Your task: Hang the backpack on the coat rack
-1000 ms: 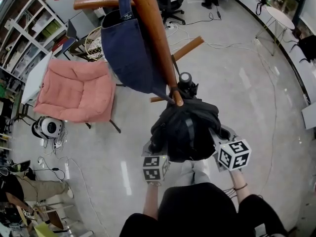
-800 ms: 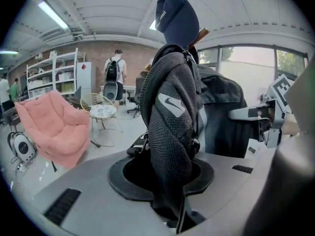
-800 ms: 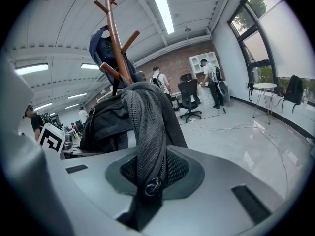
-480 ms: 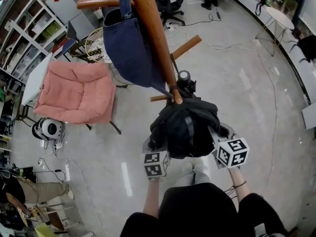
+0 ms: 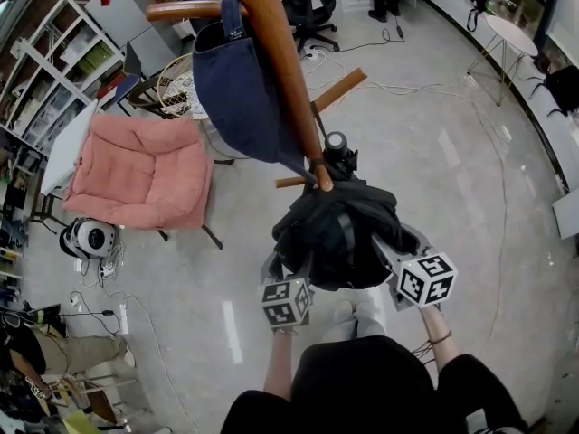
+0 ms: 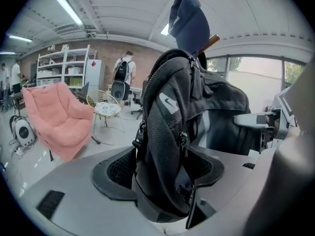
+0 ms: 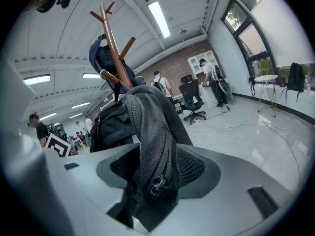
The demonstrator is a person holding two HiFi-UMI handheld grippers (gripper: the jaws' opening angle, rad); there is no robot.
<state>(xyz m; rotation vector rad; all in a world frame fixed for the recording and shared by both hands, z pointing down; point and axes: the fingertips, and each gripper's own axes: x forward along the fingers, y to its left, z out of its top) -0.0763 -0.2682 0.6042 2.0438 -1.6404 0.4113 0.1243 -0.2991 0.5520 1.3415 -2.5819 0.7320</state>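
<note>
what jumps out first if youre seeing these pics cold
A black backpack sits dead centre, apparently hanging from a lower peg of the wooden coat rack. The left gripper and right gripper flank it; their jaws have just been opening, with its fabric loose between them. Above it a navy bag hangs from an upper peg, and a pink armchair stands on the floor at left.

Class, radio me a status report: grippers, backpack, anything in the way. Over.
Left gripper, right gripper: jaws just opened, backpack fabric loose between them. It hangs on coat rack. Navy bag on higher peg, clear.
</note>
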